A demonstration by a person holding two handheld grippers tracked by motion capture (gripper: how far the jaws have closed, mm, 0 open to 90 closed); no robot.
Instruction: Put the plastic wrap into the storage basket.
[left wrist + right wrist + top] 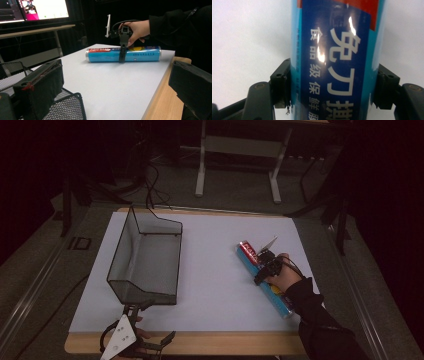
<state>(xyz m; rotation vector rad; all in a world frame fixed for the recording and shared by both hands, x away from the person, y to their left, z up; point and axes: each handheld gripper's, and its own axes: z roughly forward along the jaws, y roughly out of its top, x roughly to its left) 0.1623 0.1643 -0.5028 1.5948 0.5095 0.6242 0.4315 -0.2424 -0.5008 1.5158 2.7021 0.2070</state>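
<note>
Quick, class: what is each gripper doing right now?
Left gripper: open, holding nothing, beside the wire basket.
Right gripper: shut on the blue roll.

A lab-like recording room: dark curtained walls, a monitor (35, 10), floor cables (150, 185), bare desks (240, 150).

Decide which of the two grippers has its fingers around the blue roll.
The right gripper: its fingers press both sides of the blue roll lying on the table. The left gripper sits open at the wire basket.
</note>
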